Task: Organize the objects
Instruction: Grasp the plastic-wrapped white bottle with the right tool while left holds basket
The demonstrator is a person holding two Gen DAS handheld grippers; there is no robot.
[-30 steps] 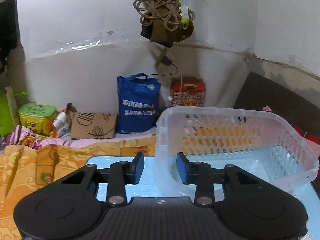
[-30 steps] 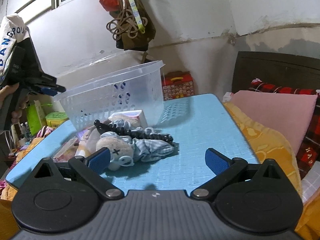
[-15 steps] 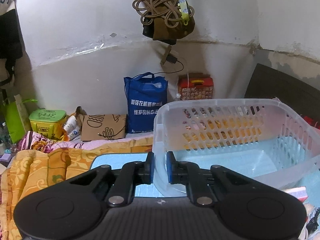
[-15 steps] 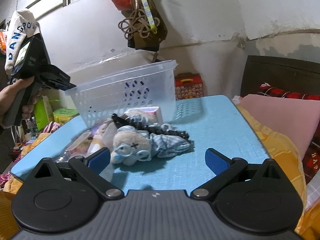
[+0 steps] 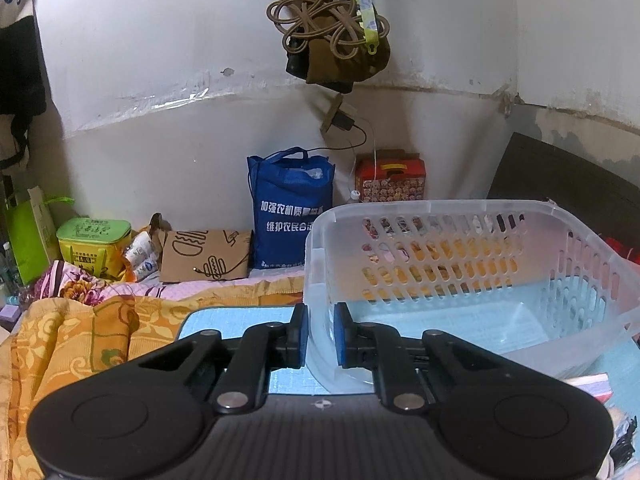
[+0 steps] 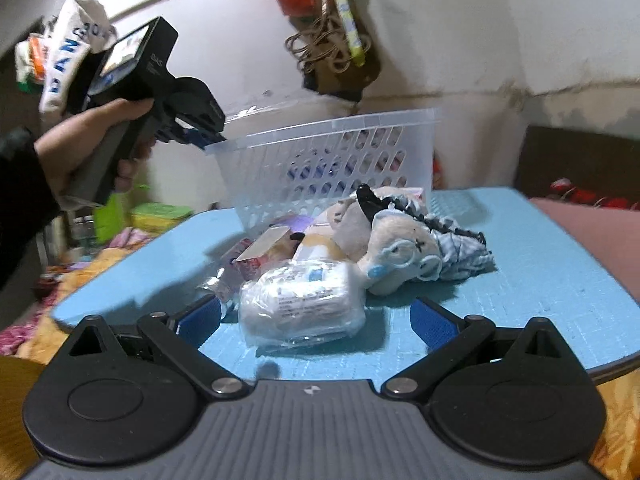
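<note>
A light blue table (image 6: 540, 276) stands by a bed with a yellow flowery blanket (image 5: 80, 332), in a room with white walls. The see-through basket (image 5: 460, 264) full of holes is tipped up at one corner, its long side running across the table. The left tool (image 5: 320, 336) pinches that corner of the rim. The right tool (image 6: 316, 320) is wide apart around a white wrapped pack (image 6: 300, 300), not touching it. A soft toy (image 6: 400, 252) lies behind.
</note>
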